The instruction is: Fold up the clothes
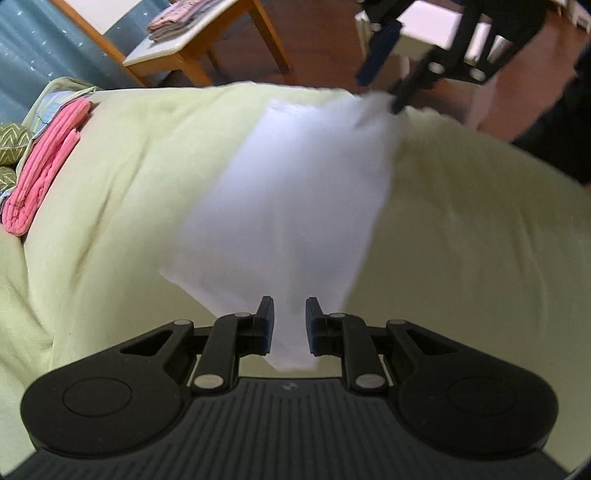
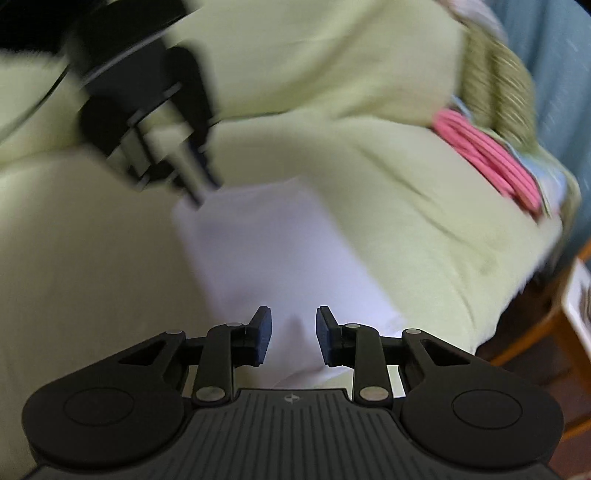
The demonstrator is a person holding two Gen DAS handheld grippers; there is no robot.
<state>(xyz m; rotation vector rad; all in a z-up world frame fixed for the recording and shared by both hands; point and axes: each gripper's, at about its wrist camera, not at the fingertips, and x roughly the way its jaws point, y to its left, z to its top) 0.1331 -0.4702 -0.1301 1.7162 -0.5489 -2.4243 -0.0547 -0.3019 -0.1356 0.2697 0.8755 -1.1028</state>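
1. My left gripper (image 1: 289,325) has its fingers spread a little, with the near corner of the white cloth (image 1: 295,192) lying in the gap between them; neither pad visibly presses the fabric.
2. My right gripper (image 2: 293,334) is likewise spread, its pads apart, with the other end of the white cloth (image 2: 280,266) running between them and under them.
3. The white cloth lies stretched across the pale green bedcover (image 1: 122,192), roughly in its middle, reaching from one gripper to the other.
4. From the left wrist view, my right gripper (image 1: 397,98) sits at the far corner of the white cloth, blurred, at the far edge of the bedcover.
5. From the right wrist view, my left gripper (image 2: 201,190) touches the far corner of the cloth, also blurred.
6. A folded pink garment (image 1: 44,173) lies at the side of the bedcover, well apart from the white cloth, next to a green patterned cushion (image 1: 13,142).
7. Beyond the bedcover stands a wooden table (image 1: 207,40) bearing a stack of folded fabric (image 1: 173,22).
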